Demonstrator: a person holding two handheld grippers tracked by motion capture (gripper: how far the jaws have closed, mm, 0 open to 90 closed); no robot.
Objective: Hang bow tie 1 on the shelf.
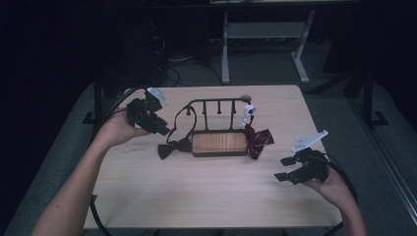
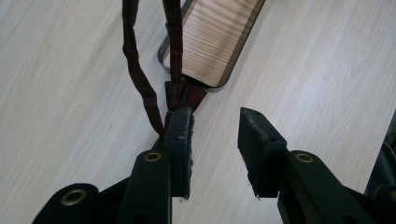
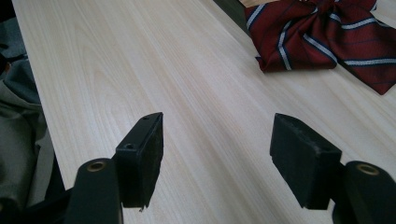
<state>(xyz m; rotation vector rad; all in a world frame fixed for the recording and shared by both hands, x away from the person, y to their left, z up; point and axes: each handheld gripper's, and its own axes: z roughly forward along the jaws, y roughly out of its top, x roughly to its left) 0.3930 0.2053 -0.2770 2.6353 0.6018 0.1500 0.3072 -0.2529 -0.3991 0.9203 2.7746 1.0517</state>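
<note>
At the centre of the tabletop point(image 1: 206, 196), a dark bow tie point(image 1: 173, 147) hangs by its strap from a small rack point(image 1: 219, 125). The left gripper point(image 1: 164, 129), upper left, has open jaws beside the strap. The right gripper point(image 1: 282, 169), lower right, is open and empty, near a striped red bow tie point(image 1: 258, 140)

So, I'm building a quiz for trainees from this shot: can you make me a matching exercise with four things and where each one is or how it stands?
Things:
1. dark bow tie
2. striped bow tie
3. left gripper
4. right gripper

Places or states:
A. lying at the right end of the rack
B. open above bare table, near the right edge
C. lying at the rack's left end, its strap looped up on the rail
D. open, one pad beside the dark strap

Pairs: 1-C, 2-A, 3-D, 4-B
</note>
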